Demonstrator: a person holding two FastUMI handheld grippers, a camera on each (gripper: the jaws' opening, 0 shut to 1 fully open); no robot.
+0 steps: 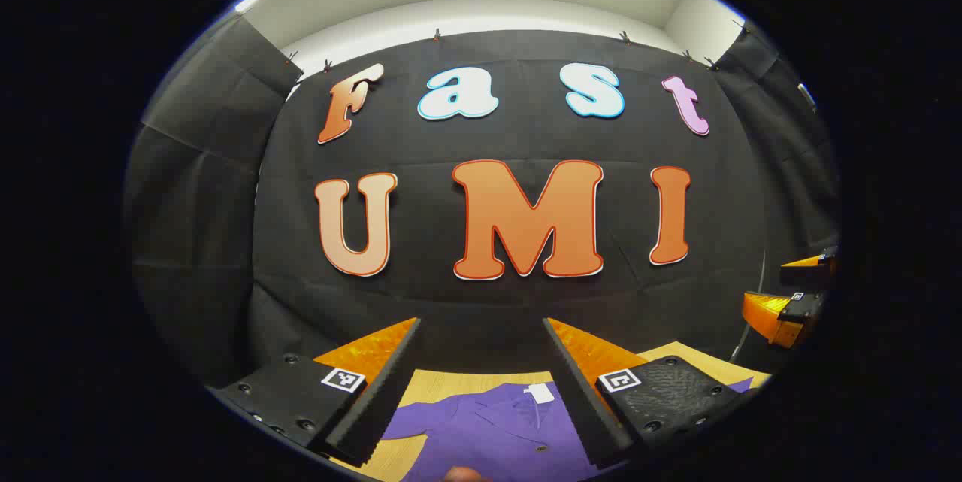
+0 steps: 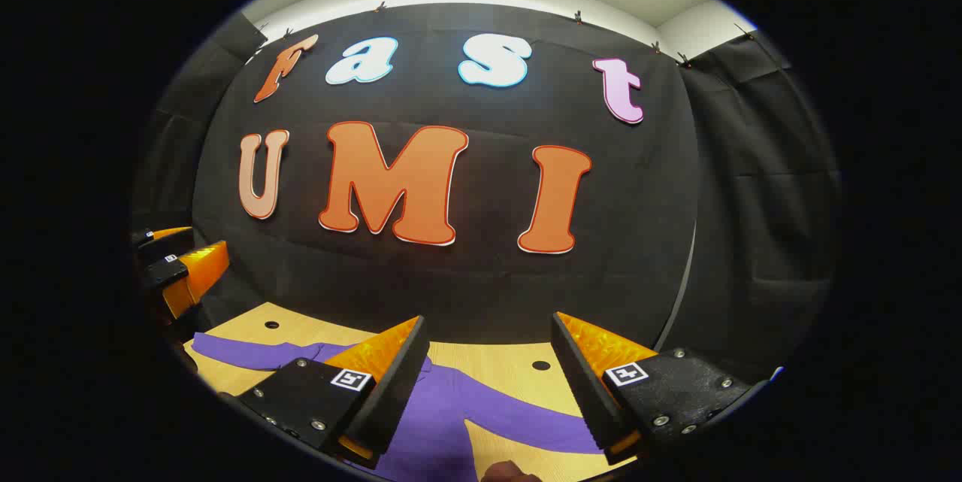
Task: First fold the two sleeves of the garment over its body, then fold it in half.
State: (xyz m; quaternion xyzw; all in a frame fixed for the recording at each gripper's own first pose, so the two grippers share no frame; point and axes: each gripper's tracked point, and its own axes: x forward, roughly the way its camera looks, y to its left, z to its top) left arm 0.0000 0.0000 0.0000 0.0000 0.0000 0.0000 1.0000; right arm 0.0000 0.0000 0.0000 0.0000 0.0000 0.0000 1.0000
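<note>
Left gripper view: left claw spread above purple garment; right claw likewise spread.

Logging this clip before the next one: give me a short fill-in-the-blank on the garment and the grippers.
1. The garment on the table is ____ in colour.
2. The left gripper is ____, holding nothing.
3. The right gripper is ____ too.
4. The sleeves lie spread out, not yet ____.

Missing words: purple; open; open; folded

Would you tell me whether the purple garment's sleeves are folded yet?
Spread: one sleeve of the garment lies stretched across the table, off its body.
</note>
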